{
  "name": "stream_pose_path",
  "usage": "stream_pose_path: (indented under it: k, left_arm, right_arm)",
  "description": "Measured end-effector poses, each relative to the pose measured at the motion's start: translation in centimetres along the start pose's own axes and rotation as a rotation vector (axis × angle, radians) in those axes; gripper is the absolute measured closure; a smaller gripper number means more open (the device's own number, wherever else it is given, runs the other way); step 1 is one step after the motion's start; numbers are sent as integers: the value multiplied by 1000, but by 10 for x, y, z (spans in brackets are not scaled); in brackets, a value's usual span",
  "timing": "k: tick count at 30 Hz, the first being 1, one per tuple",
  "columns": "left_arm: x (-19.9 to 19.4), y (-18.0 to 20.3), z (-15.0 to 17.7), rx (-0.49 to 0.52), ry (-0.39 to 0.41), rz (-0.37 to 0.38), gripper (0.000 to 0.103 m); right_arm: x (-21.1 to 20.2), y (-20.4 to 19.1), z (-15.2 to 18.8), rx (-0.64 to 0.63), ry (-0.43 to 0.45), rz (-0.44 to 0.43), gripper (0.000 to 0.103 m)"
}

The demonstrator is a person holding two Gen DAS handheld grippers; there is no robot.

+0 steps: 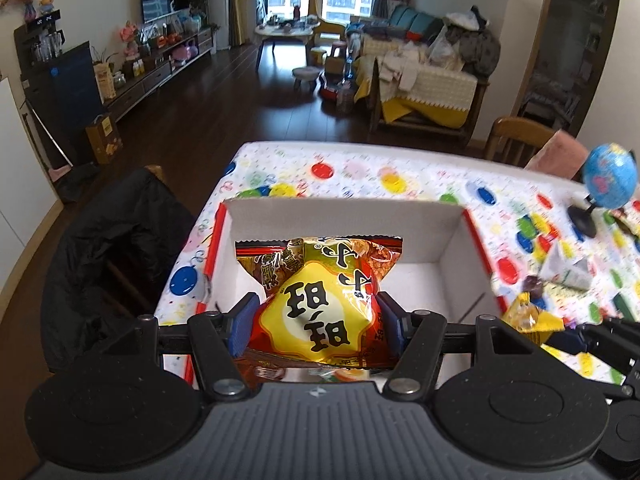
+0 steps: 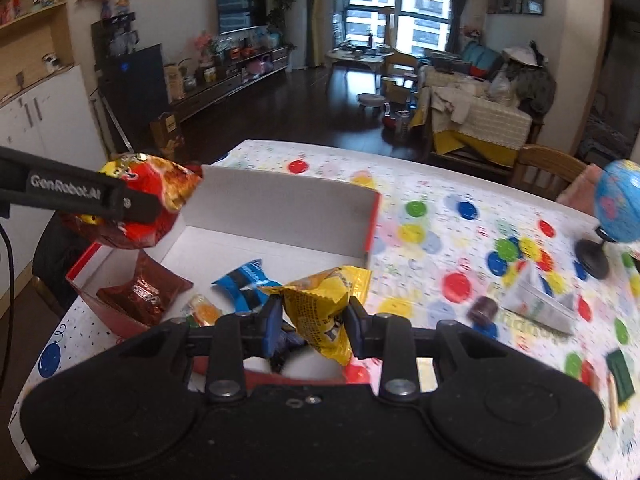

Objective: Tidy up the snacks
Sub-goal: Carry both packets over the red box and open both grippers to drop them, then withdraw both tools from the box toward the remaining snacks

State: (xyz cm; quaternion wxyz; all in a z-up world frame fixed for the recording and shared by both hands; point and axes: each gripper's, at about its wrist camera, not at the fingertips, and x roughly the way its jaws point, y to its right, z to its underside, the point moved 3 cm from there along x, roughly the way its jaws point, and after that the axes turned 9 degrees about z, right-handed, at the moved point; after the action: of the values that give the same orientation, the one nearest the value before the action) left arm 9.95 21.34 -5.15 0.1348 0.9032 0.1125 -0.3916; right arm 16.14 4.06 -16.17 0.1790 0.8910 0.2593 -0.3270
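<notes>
left gripper (image 1: 316, 324) jaws pinching red-yellow snack bag (image 1: 320, 300) over white box (image 1: 452, 240), right gripper (image 2: 312, 326) jaws pinching yellow packet (image 2: 320, 300)

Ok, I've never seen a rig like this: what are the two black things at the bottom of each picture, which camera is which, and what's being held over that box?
Each picture comes from a fisheye camera on a hand-held two-finger gripper, looking forward along its fingers. No robot arm: a person carries one in each hand.

Left view: the left gripper is closed on a puffy red-and-yellow snack bag, above the white cardboard box with red outer sides.

Right view: the right gripper pinches a crinkled yellow snack packet. The left gripper appears there too, at the upper left, with its bag.

Already in the box: a brown Oreo packet and a blue-and-black packet. On the spotted tablecloth beside it stand a small blue globe and a few loose items.
</notes>
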Motion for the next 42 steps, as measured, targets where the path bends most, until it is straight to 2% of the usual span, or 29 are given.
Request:
stream_pose_path:
  k: [8,14,18,25,29,33,36,39,42]
  left_arm:
    - [37,-8,6,38,-102,-48,41]
    - [66,-7,16,60,-169,-84,41]
    - [76,-7,22,65,-203,-82,40]
    - [78,-8,28,45,-219,-55,37]
    - [71,-8,27,32,-201,-49,34]
    - [58,-5,27,31,-173,-48,33]
    - [45,-3,26,24,-143,-33,27]
    - [31,0,25,15,-113,-9,26]
    - [17,6,24,10,-80,13,20]
  right_arm:
    - [35,-25,-1,-36,-38,-58,69]
    - [51,-36,3,-78,-76,-63,69]
    - [57,-38,5,-84,-96,-66,69]
    - [56,-39,8,-90,-104,-70,66]
    - [51,-36,10,-69,-94,-66,56]
    - [41,-28,13,-33,-75,-50,42]
    - [28,-20,15,-2,-54,-46,36]
    - [14,-13,16,29,-31,-47,29]
    - [-3,-5,18,60,1,-43,24]
